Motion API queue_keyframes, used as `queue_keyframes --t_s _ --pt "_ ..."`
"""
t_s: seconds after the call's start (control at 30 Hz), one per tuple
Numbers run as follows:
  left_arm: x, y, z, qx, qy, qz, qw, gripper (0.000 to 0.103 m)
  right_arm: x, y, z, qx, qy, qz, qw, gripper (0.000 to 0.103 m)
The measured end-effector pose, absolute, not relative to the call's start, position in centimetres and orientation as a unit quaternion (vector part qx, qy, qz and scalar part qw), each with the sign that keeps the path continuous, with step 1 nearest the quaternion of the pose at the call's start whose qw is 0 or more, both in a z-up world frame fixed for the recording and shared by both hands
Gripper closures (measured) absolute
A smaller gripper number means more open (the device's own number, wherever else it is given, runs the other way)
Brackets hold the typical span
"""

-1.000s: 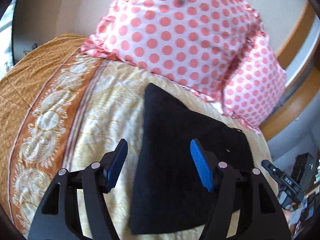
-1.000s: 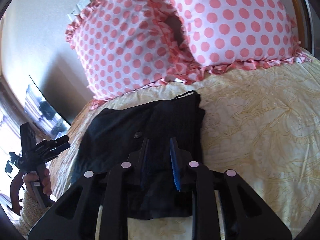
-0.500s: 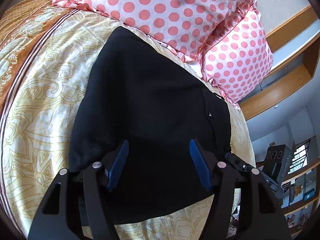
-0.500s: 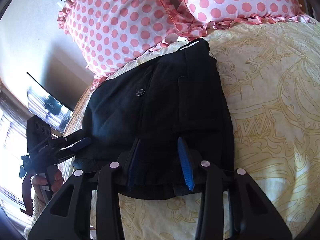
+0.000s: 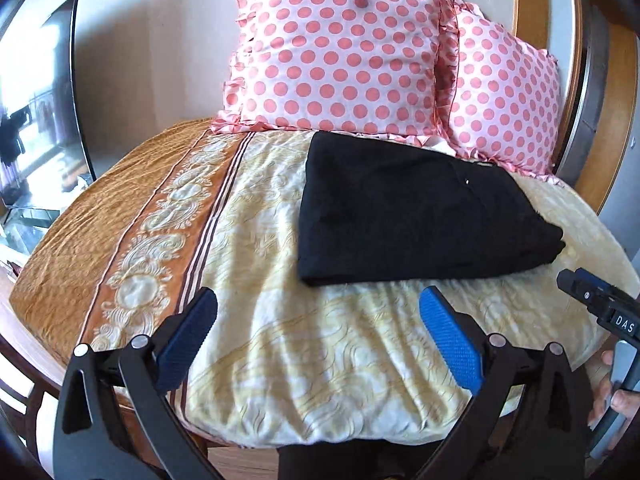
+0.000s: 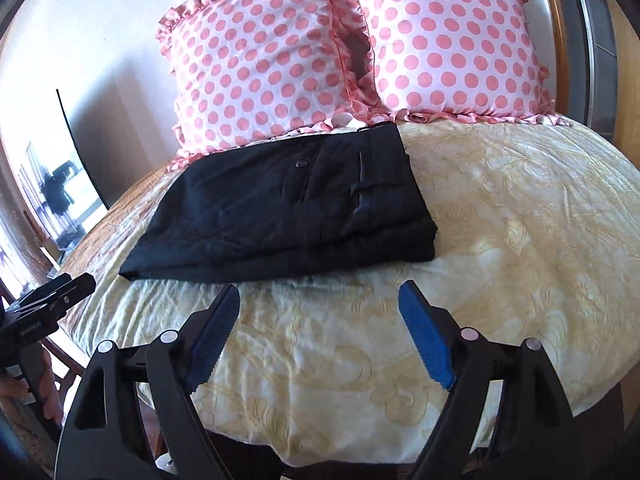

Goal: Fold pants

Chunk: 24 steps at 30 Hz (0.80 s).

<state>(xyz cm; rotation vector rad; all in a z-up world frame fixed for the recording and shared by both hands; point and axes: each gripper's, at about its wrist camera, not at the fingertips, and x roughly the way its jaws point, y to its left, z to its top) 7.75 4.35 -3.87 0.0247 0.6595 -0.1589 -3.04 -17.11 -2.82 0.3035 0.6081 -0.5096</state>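
the pants (image 5: 416, 216) are plain black all over, with one small dark button (image 6: 301, 164) on them that catches a little light. the bedspread (image 5: 328, 344) under them is pale cream with swirling yellow-gold scrollwork. along its left side runs an orange-brown band (image 5: 156, 248) with cream curls, edged by thin dark brown stripes, and beyond that the cloth is plain mustard gold. the two pillows (image 6: 260, 60) are white-pink with coral polka dots and shiny pink ruffled edges. my left gripper (image 5: 316, 340) is black with textured blue pads (image 5: 450, 344), and my right gripper (image 6: 320, 336) has the same black frame and blue pads.
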Motion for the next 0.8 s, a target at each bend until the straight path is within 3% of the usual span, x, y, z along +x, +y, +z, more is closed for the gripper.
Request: queue_keyframes --t_s 0.1,0.8 --pt "6.5 4.5 -5.1 0.022 0.327 -0.062 0.943 0.002 -3.5 -15.5 -3.7 0.122 0.295 -0.265 0.91 0.012" --pt "5.8 1.3 -8.5 0.057 0.336 -0.093 0.936 0.002 -4.4 -14.1 -6.3 0.088 0.306 -0.309 0.896 0.008"
